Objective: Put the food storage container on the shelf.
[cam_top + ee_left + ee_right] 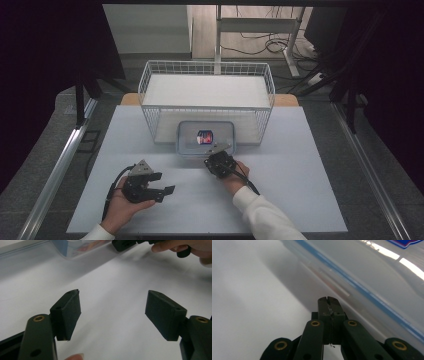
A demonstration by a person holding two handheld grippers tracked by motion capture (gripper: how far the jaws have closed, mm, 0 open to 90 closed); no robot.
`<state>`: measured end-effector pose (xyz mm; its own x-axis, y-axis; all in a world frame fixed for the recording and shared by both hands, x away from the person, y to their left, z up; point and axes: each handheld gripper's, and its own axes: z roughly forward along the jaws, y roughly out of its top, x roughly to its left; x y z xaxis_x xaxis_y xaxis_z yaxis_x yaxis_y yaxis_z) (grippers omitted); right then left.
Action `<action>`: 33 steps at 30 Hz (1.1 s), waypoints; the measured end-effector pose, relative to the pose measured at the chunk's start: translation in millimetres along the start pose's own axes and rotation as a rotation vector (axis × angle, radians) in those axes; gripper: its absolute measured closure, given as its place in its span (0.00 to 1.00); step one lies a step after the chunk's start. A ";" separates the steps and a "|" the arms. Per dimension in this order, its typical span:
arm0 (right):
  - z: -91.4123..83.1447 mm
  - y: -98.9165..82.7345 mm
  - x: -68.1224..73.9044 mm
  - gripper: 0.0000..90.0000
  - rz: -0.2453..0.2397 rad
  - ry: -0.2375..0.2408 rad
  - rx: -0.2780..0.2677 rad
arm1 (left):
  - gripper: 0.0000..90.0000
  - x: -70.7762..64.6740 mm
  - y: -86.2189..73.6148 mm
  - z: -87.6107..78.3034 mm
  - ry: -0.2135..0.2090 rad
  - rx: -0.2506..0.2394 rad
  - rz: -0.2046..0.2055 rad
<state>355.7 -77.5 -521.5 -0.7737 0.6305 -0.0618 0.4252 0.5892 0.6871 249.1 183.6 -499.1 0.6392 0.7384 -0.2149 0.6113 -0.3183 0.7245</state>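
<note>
1. Plainly, a red and blue label [204,136] shows through the lid of the clear plastic container [186,142] just ahead of the right claw [218,148]; its writing is too small and blurred to read.
2. In the right gripper view, a corner of that label [404,243] sits at the top right edge, again with no legible letters, and a blue band [362,290] runs along the container's rim just past the claw tip.
3. The right claw [328,300] is fully closed, its two pads pressed together with nothing between them, and its tip is at the container's near edge; contact cannot be confirmed.
4. The left claw [165,183] is held well to the left of the right one, low over the white table [300,165], pointing rightward.
5. Its jaws stand wide apart and grip nothing; the left gripper view shows bare table between the pads [71,312].
6. Beyond the left claw in that view, the container [72,247] lies at the upper left and the person's right hand [180,247] at the upper right.
7. Behind the container, farther from both claws, stands a white wire basket [207,70], its front wall right behind the container.
</note>
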 end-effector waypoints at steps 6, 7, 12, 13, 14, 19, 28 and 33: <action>3.8 2.2 -2.1 0.99 0.036 -0.004 -0.011 | 0.31 -0.1 0.0 0.4 0.001 0.001 0.001; 3.6 3.2 -2.0 0.99 0.043 -0.001 -0.012 | 0.31 0.0 -0.3 0.4 0.002 0.003 0.003; -2.0 11.8 -6.1 0.99 0.060 -0.025 -0.046 | 0.31 0.9 -1.8 -1.0 0.001 0.002 -0.005; -2.8 13.7 -7.7 0.99 0.076 -0.016 -0.053 | 0.31 1.2 -2.1 -1.6 0.001 -0.001 -0.007; -2.6 15.7 -9.6 0.99 0.093 -0.014 -0.056 | 0.31 1.6 -2.2 -1.9 0.002 -0.002 -0.008; 3.7 20.8 -15.3 0.99 0.116 -0.022 -0.060 | 0.31 2.5 -2.2 -2.0 0.002 0.002 -0.008; 19.4 37.3 -32.3 0.99 0.151 -0.064 -0.067 | 0.31 4.1 -3.0 -0.3 0.005 0.008 -0.009; 27.3 44.3 -39.2 0.99 0.169 -0.074 -0.067 | 0.31 5.9 -3.5 -0.7 0.005 0.006 -0.013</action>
<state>417.7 -62.3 -508.4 -0.6564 0.7544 0.0075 0.5121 0.4382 0.7388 250.4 189.5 -502.5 0.6284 0.7459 -0.2210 0.6227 -0.3120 0.7176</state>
